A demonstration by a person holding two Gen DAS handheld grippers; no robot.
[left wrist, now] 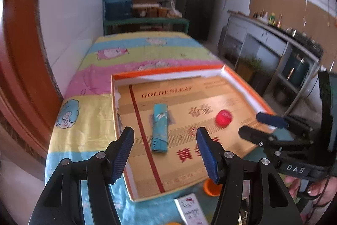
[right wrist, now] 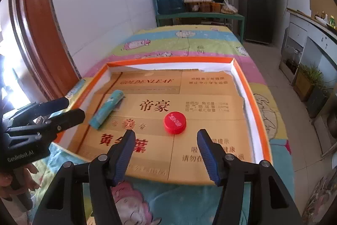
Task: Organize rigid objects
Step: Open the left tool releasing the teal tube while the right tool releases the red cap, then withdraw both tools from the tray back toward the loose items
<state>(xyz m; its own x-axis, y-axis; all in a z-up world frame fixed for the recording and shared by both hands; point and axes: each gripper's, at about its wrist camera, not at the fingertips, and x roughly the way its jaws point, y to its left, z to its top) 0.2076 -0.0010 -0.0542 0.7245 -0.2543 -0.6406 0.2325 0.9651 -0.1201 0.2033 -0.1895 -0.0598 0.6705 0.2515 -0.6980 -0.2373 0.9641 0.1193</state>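
Observation:
A shallow box with an orange rim (left wrist: pixel 168 71) (right wrist: pixel 168 61), lined with gold cardboard, lies on the table. In it a teal lighter (left wrist: pixel 160 128) (right wrist: pixel 107 110) lies flat on the left side. A red bottle cap (left wrist: pixel 223 117) (right wrist: pixel 175 122) sits to its right. My left gripper (left wrist: pixel 165 132) (right wrist: pixel 75 108) hangs open above the box's near part, with the lighter just beyond its fingertips and nothing held. My right gripper (right wrist: pixel 165 132) (left wrist: pixel 249 123) is also open and empty, and the cap is a little ahead of it.
The table wears a pastel cartoon cloth (right wrist: pixel 189 41). An orange cup (left wrist: pixel 211 187) and a white card packet (left wrist: pixel 190 210) lie just in front of the box. A white wall and brown door frame (left wrist: pixel 19 56) stand close on the left, a kitchen counter (left wrist: pixel 273 35) to the right.

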